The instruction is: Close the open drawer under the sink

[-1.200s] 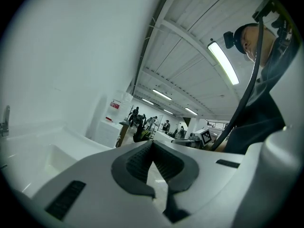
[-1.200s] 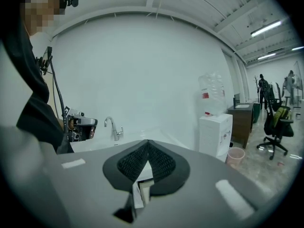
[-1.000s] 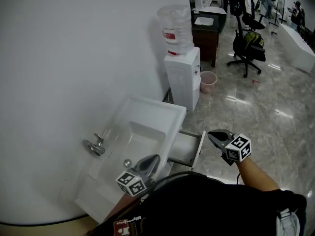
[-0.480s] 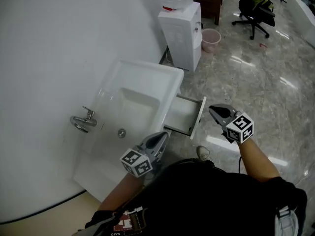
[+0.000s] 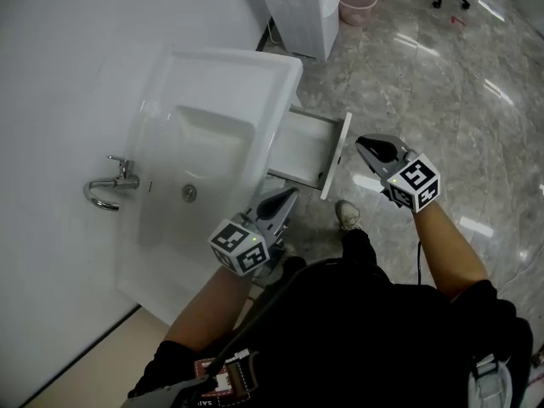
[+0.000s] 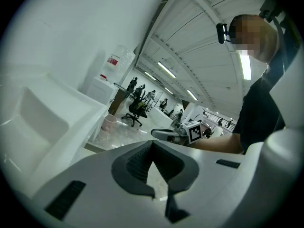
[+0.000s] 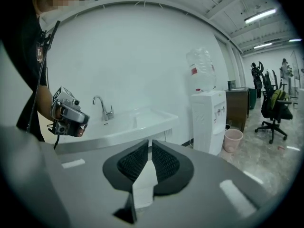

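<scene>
Just left of the right gripper [image 5: 367,147]: open drawer [image 5: 306,147], drawn out from under the sink [image 5: 255,58], white front panel [image 5: 334,155] edge-on to the tips, near but apart.
Right gripper jaws: pressed together, nothing between them; ribbed pads [image 7: 135,161] meeting at the tips in the right gripper view.
Left gripper [image 5: 286,199]: jaws likewise closed and empty; tips beside the near corner of the sink, just short of the drawer's side wall, touching nothing.
Step in hand: approach, by the look of it; no contact with the drawer yet, drawer well out.
Doing it well: closed tips of the right gripper set flat against the middle of the front panel, not at a corner, to keep the drawer from skewing on its slides; push straight in, toward the wall [image 5: 51,75] behind the sink; steady pressure, easing near the end to avoid a slam; left gripper kept out of the gap behind the panel.
Right hand pose: forearm stretched forward from the body, gripper pointing ahead and slightly downward, marker cube [image 5: 416,184] uppermost toward the head camera.
Left hand pose: arm bent close to the body, gripper slanted toward the drawer, low beside the sink front.
Beyond the right gripper: water dispenser [image 7: 208,122] and pink bin [image 7: 232,139] on the floor [image 7: 270,160], well apart from the work.
</scene>
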Motion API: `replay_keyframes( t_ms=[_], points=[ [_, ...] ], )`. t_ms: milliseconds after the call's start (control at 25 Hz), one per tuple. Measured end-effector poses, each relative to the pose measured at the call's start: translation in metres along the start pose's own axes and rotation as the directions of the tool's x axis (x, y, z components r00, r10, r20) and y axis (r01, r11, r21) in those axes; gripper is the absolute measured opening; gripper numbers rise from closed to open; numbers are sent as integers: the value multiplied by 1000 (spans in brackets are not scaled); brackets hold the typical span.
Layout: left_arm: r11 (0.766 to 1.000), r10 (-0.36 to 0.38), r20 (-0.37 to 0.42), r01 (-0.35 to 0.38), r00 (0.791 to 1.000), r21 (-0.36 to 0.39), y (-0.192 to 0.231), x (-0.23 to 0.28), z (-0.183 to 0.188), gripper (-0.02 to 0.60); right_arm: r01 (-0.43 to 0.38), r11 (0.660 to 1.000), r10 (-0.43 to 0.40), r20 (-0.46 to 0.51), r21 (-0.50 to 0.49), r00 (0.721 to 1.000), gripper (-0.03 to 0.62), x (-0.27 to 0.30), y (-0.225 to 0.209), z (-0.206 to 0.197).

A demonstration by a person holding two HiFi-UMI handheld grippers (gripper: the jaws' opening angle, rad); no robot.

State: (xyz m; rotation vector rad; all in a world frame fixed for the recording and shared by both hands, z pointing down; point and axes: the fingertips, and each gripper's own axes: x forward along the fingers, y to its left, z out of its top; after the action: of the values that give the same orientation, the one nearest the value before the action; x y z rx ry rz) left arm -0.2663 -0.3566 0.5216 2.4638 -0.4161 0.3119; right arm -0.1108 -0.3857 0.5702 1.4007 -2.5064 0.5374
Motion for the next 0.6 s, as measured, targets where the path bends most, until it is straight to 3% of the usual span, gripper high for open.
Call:
replay_keyframes(
  t_ms=[600],
  points=[
    [998,-7,-117,-1,993,-67,50,72,-84,-3,-30,998,23,-133,-50,991,22,36,-28,-117]
  ],
)
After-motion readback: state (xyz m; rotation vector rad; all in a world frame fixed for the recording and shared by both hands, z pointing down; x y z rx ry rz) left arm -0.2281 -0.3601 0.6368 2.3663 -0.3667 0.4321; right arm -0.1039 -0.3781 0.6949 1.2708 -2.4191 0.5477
